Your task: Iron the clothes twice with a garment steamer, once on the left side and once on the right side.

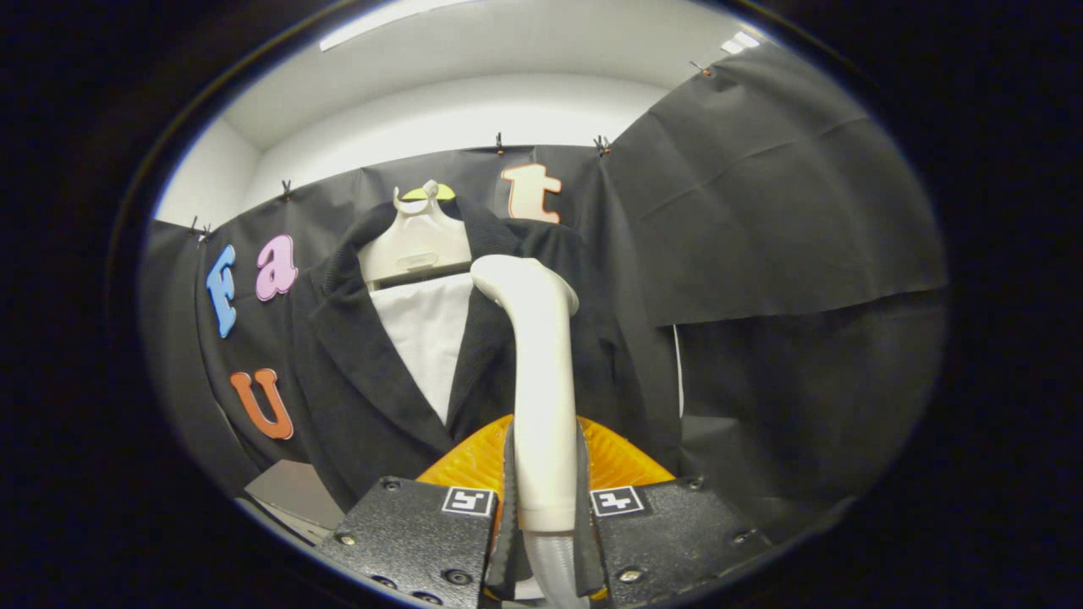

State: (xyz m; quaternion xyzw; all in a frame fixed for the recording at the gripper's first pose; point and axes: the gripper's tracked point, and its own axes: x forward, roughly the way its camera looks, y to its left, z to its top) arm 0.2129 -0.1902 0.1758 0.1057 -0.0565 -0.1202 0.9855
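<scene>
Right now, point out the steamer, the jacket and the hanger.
Steamer (541, 372): gripper view, on its white handle shaft, clamped between the gripper (542, 524) fingers.
Jacket (364, 372): gripper view, on the dark lapel beside the white shirt panel.
Hanger (416, 241): gripper view, on its cream body above the collar.

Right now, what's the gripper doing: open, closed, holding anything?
Gripper: closed on the white steamer handle, both fingers pressing it; head up at the black jacket.

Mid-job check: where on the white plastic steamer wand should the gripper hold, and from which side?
Grip the white plastic steamer wand low on its straight, narrow handle, as the gripper does now: one finger on each flank, coming from behind and below. The shaft stands upright and slim there; its bent head near the black jacket is wider and must stay free.
</scene>
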